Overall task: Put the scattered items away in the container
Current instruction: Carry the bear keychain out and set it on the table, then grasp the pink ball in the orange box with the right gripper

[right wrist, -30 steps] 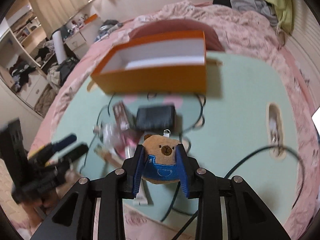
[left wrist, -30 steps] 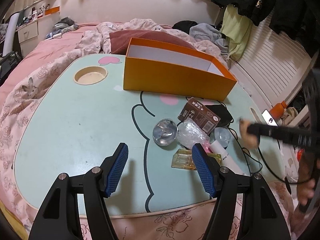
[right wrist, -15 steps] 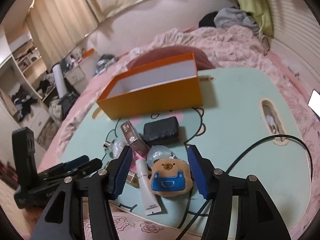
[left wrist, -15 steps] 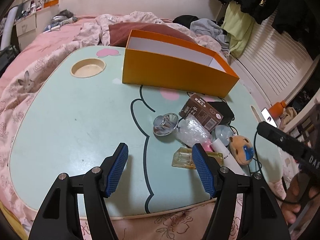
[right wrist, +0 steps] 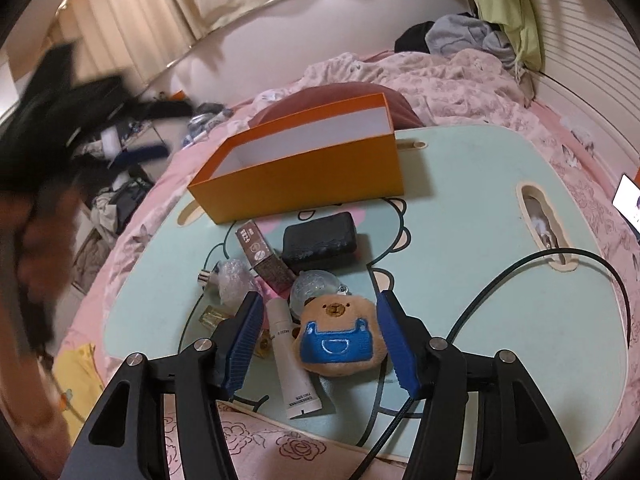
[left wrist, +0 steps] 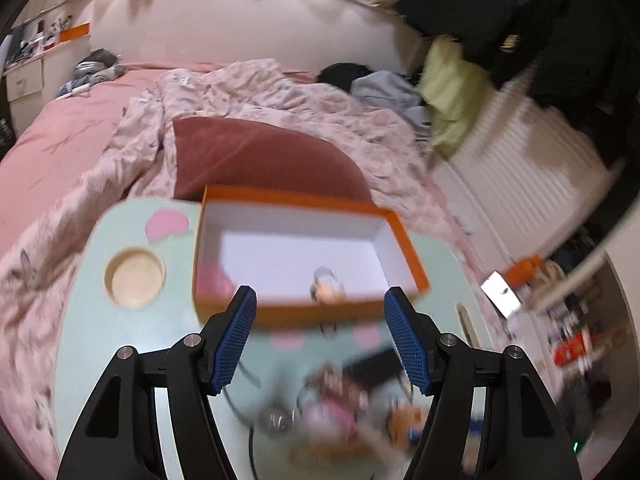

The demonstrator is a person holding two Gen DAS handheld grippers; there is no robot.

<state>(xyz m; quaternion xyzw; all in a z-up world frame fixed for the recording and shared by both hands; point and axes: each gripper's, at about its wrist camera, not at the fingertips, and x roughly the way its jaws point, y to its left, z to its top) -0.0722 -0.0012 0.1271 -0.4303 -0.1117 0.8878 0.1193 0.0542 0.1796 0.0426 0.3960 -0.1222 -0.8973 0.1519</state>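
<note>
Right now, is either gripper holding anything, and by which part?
Nothing is held. The right gripper, jaws just opened, straddles the bear plush without touching it; the left gripper is open and empty.

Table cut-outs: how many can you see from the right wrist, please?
3: a long slot at right, a small slot behind the orange box, a recess peeking out left of it; more may be hidden.
</note>
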